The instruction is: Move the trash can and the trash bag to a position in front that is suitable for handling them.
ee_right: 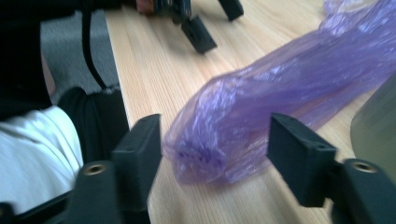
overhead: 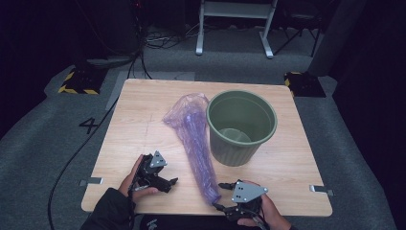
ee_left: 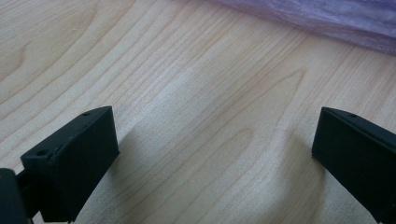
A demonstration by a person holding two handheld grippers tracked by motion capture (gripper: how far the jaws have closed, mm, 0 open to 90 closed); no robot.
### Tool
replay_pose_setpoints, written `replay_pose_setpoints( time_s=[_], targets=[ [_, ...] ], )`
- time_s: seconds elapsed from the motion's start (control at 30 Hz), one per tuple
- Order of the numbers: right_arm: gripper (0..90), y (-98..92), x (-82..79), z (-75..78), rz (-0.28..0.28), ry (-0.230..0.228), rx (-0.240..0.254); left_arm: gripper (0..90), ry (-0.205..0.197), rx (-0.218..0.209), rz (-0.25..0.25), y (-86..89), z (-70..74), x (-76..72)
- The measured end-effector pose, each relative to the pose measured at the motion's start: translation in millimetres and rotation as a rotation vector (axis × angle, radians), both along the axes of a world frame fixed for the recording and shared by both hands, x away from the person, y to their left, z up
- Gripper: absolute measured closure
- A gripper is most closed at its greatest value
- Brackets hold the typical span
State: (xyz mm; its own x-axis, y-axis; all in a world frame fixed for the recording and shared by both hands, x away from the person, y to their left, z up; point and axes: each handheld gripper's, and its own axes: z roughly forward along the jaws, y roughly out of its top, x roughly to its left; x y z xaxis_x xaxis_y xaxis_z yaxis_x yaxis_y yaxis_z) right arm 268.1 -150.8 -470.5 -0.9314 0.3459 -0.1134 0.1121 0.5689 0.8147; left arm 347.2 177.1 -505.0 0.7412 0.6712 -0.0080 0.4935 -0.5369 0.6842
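Nothing is done yet, as I judge it: the purple bag (overhead: 196,143) lies flat on the surface (overhead: 139,115), stretched beside the empty green bin (overhead: 242,127), unlined. My right tongs (ee_right: 215,149) stand wide open astride the bag's near end, gripping nothing; whether they touch it I cannot tell. My left tongs (ee_left: 215,158) gape wide over bare wood, near the bag.

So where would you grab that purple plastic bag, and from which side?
Probably at the near end of the purple bag, where the film bunches into a narrow tip. Come in from the person's side, low along the table: the right gripper already straddles that tip, open.
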Motion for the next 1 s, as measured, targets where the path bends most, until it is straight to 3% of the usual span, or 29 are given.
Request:
replay_pose_setpoints(
  time_s=[0.1,0.13,0.2,0.47,0.77,0.93,1.0],
  targets=[
    [49.1,0.9,2.2,-7.1,-0.005,-0.015,-0.044,0.0,0.0,0.0,0.0,0.0,0.0,0.0],
    [49.1,0.9,2.2,-7.1,-0.005,-0.015,-0.044,0.0,0.0,0.0,0.0,0.0,0.0,0.0],
    [57.4,-0.8,7.3,-12.3,-0.023,-0.015,-0.056,0.0,-0.001,0.001,0.0,-0.1,0.1,0.1],
    [76.6,-11.8,18.9,-20.0,-0.037,0.009,-0.054,0.0,-0.001,-0.004,0.01,-2.5,-0.3,0.4],
    [80.2,-30.3,28.8,-22.6,-0.082,0.006,-0.049,0.4,-0.003,0.001,0.013,-7.9,0.6,1.6],
    [77.0,-45.8,35.4,-22.0,-0.119,0.024,-0.03,15.2,-0.018,-0.013,0.009,-14.0,2.7,3.6],
    [72.7,-50.4,37.6,-22.0,-0.126,0.021,-0.038,16.1,-0.026,0.0,0.014,-17.6,4.1,6.0]
  ],
)
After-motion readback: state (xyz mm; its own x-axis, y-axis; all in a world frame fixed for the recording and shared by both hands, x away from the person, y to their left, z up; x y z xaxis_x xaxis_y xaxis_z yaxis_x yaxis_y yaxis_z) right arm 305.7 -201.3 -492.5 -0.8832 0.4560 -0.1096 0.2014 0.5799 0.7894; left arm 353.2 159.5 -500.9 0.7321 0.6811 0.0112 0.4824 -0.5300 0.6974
